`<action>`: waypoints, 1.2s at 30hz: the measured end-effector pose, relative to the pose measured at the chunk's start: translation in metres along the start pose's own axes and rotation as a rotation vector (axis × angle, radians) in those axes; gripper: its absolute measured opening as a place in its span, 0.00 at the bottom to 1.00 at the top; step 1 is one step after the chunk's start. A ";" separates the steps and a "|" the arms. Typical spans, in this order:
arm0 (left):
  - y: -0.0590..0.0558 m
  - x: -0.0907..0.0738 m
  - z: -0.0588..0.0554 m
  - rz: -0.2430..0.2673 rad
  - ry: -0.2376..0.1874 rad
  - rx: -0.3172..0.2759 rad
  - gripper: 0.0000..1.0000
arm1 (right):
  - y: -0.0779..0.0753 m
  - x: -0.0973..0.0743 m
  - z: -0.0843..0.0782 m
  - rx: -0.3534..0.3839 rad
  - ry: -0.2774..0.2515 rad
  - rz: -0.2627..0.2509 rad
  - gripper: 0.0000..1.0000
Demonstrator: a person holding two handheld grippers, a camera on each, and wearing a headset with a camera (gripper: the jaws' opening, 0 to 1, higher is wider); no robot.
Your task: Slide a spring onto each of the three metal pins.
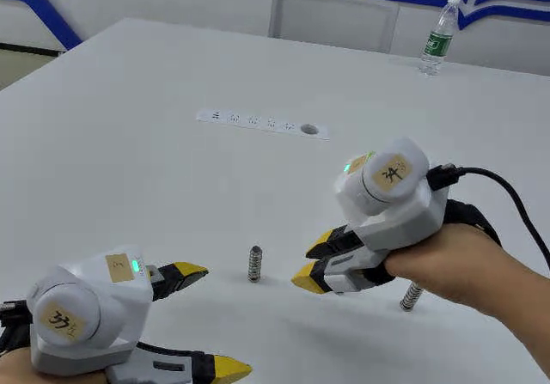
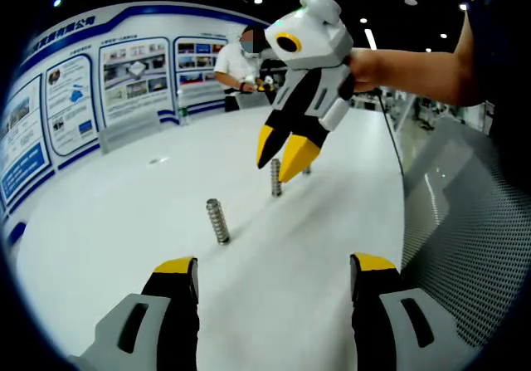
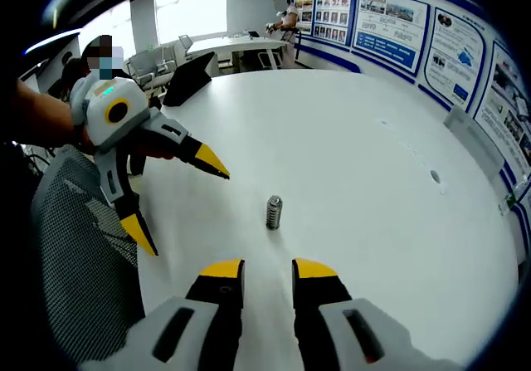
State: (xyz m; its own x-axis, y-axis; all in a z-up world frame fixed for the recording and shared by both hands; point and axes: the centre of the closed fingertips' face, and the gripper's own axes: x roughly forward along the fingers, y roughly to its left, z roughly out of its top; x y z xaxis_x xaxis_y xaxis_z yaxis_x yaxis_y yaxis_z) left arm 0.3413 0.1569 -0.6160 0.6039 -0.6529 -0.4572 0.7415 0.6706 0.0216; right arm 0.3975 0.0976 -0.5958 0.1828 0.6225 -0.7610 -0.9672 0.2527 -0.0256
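Observation:
A short metal pin (image 1: 254, 264) stands upright on the white table (image 1: 129, 143) with a coil spring around it. It also appears as a pin (image 2: 217, 220) and a pin (image 3: 274, 212) in the gripper views. A second sprung pin (image 1: 411, 295) leans out from under the hand holding my right gripper (image 1: 308, 265), whose jaws are slightly apart and hold nothing. Its tips hover just right of the first pin. The second pin (image 2: 275, 177) stands below the right gripper (image 2: 280, 157), with a third upright piece (image 2: 306, 170) partly hidden behind it. My left gripper (image 1: 211, 320) is wide open and holds nothing, near the table's front edge.
A flush socket strip (image 1: 262, 123) lies in the table's middle, and a water bottle (image 1: 440, 36) stands at the far right. A black cable (image 1: 507, 191) trails from the right gripper. A mesh chair (image 2: 473, 222) sits beside the table edge. People stand in the background.

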 end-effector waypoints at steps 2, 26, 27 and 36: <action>0.000 0.000 0.001 0.001 -0.002 -0.002 0.76 | 0.003 -0.002 -0.002 0.002 -0.009 0.001 0.24; 0.000 -0.002 0.002 0.010 -0.010 -0.023 0.78 | 0.021 -0.030 -0.039 0.068 -0.070 -0.009 0.28; 0.000 -0.002 0.001 0.010 -0.010 -0.024 0.78 | 0.022 -0.031 -0.043 0.075 -0.067 -0.011 0.28; -0.001 -0.002 0.002 0.008 -0.010 -0.026 0.79 | 0.022 -0.042 -0.063 0.124 -0.082 -0.031 0.29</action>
State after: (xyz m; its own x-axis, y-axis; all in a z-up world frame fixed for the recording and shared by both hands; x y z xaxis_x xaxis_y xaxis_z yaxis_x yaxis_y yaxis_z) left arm 0.3402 0.1570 -0.6136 0.6127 -0.6512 -0.4477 0.7290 0.6845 0.0020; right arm 0.3577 0.0304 -0.6051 0.2313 0.6703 -0.7051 -0.9326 0.3592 0.0355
